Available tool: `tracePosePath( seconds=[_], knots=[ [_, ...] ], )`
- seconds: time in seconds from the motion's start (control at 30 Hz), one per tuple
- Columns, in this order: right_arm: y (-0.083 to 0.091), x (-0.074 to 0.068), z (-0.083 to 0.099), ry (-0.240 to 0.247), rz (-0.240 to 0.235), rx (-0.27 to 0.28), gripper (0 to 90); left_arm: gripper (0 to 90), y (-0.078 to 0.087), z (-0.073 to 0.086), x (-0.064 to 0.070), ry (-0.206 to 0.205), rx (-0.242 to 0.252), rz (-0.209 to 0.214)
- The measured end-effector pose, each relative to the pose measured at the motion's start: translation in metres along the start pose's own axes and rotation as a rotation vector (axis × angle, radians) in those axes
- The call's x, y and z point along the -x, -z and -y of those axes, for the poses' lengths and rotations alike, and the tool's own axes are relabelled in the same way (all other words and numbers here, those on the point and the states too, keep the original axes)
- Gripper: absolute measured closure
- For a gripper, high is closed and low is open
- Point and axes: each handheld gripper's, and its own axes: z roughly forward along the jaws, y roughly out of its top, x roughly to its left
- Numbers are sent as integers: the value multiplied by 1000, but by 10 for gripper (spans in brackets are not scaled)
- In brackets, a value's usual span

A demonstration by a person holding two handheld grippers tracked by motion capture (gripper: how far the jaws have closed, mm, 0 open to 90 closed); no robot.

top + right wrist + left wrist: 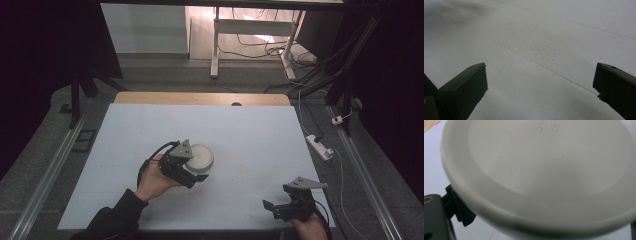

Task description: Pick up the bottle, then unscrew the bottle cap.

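Grip secured: my left gripper (pixel 192 172) clamps the round white plastic lid (pixel 199 157) (moving it remains), my right gripper (pixel 280 207) idle, jaws spread.

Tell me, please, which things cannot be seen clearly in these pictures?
- Left gripper, high view: whether its jaws clamp the white round dish is too small to tell.
- Dish, left gripper view: cut off by the edges and blurred; the raised mark near the top is unreadable, and the dish covers most of the jaws.
- Right gripper, right gripper view: jaws wide apart over the white table cover; their bases are cut off.
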Motion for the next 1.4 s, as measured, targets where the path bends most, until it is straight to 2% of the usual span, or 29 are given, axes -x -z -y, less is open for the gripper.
tracePosePath(
  seconds=[0.43, 1.2, 1.4],
  knots=[
    [0, 0, 0, 5, -1, -1, 0, 70, -9, -15, 9, -42, -2, 44],
    [2, -3, -1, 30, 11, 21, 0, 71, -9, -11, 6, -28, 0, 48],
    [2, -5, -3, 39, -1, 34, 0, 71, -9, -9, 5, -27, -1, 46]
  ],
)
